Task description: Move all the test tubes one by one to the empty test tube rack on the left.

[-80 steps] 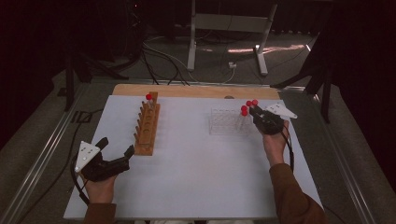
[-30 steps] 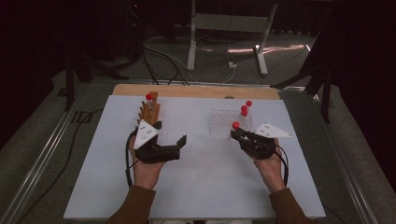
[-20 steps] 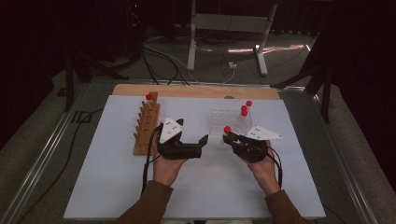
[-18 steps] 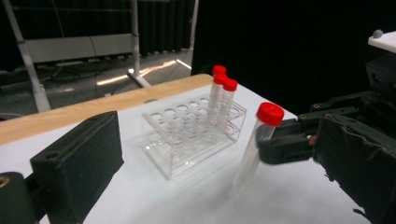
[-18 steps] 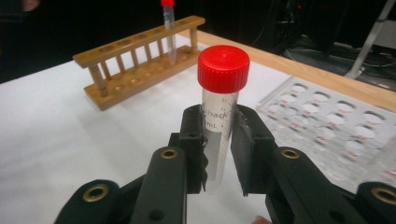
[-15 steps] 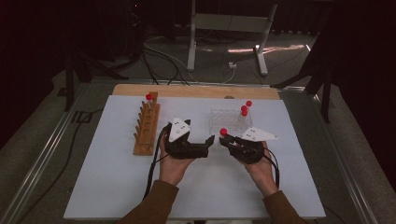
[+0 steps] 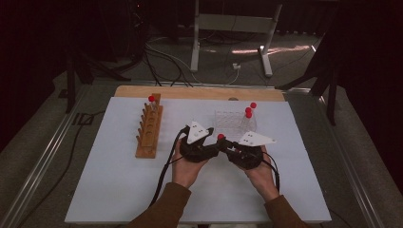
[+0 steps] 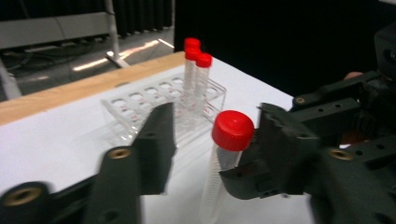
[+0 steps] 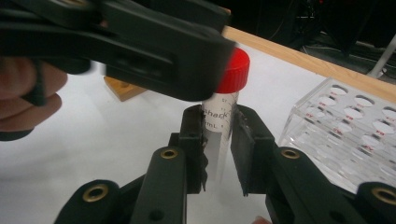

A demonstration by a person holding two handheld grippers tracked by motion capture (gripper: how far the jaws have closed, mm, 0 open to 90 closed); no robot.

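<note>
**benchrat:** Nearest the person, both hands sit side by side over the middle of the white counter [image 7: 119, 190]. The right tongs [image 9: 218, 140] are clamped on the clear body of a red-capped centrifuge tube [image 9: 223, 121], one jaw on each side just below the cap, printed scale showing between them. The tube stands roughly upright, held above the counter.

**tube_nerd:** And the left tongs [image 8: 212, 135]? In the left gripper view the tube's red cap [image 8: 232, 129] sits between its jaws.

**benchrat:** Yeah, those jaws have just been closing in around the cap. The far jaw looks right up against the cap's side, but there's a visible gap on the near one, so they aren't gripping it. In the right gripper view one left jaw crosses in front of the cap at cap height.

**tube_nerd:** From above the two grippers meet nose to nose, with the red cap poking up between them.

**benchrat:** Just behind them is the clear plastic rack [image 7: 230, 122], with capped tubes [image 7: 248, 116] standing at its right end. The left gripper view shows three red caps there, bunched together.

**tube_nerd:** Off to the left, well apart from the hands, is the wooden rack [image 7: 148, 130] running front to back, with one red-capped tube [image 7: 151, 100] in its far end. The counter's wooden far edge [image 7: 199, 92] lies beyond that.
</note>
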